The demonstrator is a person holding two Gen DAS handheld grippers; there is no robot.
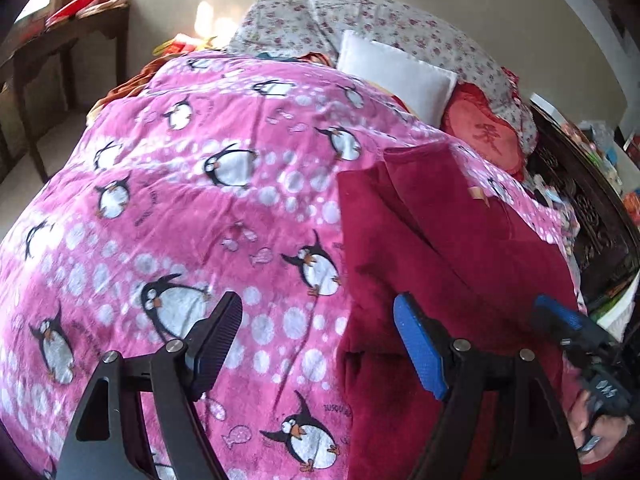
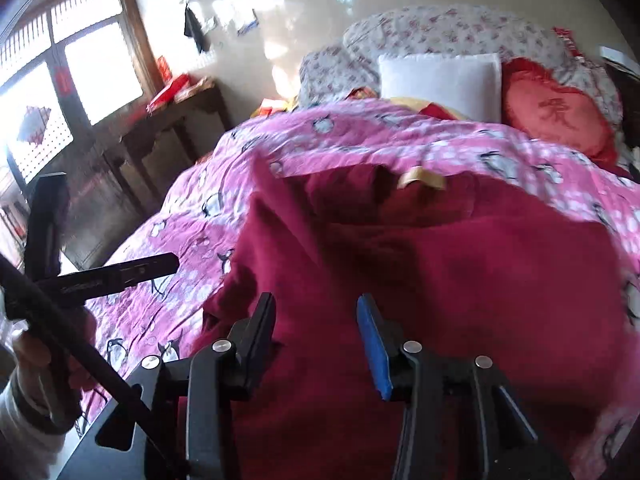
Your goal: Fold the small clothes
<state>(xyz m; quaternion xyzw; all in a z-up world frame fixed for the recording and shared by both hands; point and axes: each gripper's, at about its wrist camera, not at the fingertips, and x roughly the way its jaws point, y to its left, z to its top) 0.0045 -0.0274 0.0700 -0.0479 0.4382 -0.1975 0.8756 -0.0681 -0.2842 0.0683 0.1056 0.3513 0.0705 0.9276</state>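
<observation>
Your left gripper (image 1: 320,344) hangs with its jaws spread wide and nothing between them, one finger over the pink penguin blanket (image 1: 192,208) and the blue-padded one over the dark red garment (image 1: 448,248). Your right gripper (image 2: 316,340) is partly open and grips nothing, poised above the same garment's near part. That dark red garment lies loosely rumpled on the blanket toward the right side of the bed, a tan label (image 2: 420,178) showing at its far edge, short of the white pillow (image 2: 440,82) and red heart cushion (image 2: 556,116) at the head.
</observation>
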